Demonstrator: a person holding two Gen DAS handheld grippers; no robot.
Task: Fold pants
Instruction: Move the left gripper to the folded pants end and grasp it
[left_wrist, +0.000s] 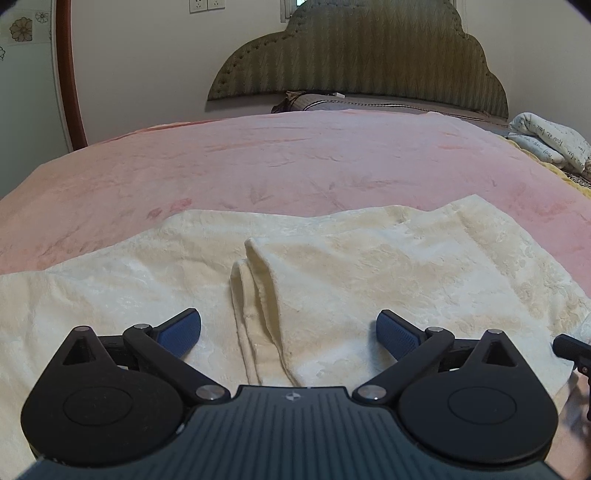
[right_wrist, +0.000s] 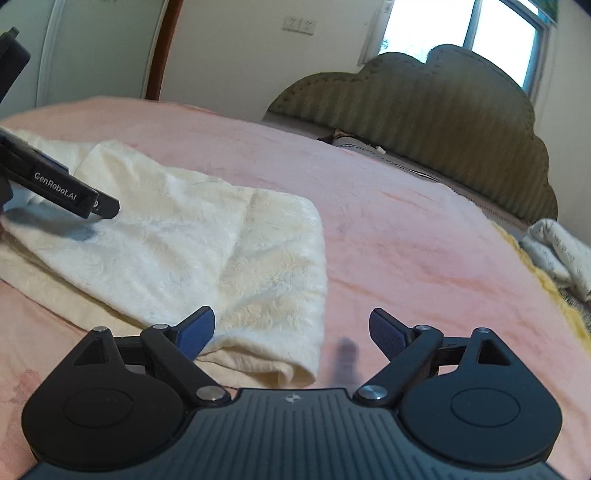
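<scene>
Pink bedspread (left_wrist: 295, 158), cream pants (left_wrist: 332, 258), headboard (left_wrist: 369, 55)

The cream pants (left_wrist: 332, 280) ran out past the left edge of the left wrist view, and their near hem lay hidden behind the left gripper (left_wrist: 288, 332), so their full spread could not be told. In the right wrist view that gripper (right_wrist: 55, 188) was cut off at the left edge, its fingers unseen. The folded cloth (right_wrist: 561, 251) by the headboard (right_wrist: 424, 110) was blurred and cropped at the right.
</scene>
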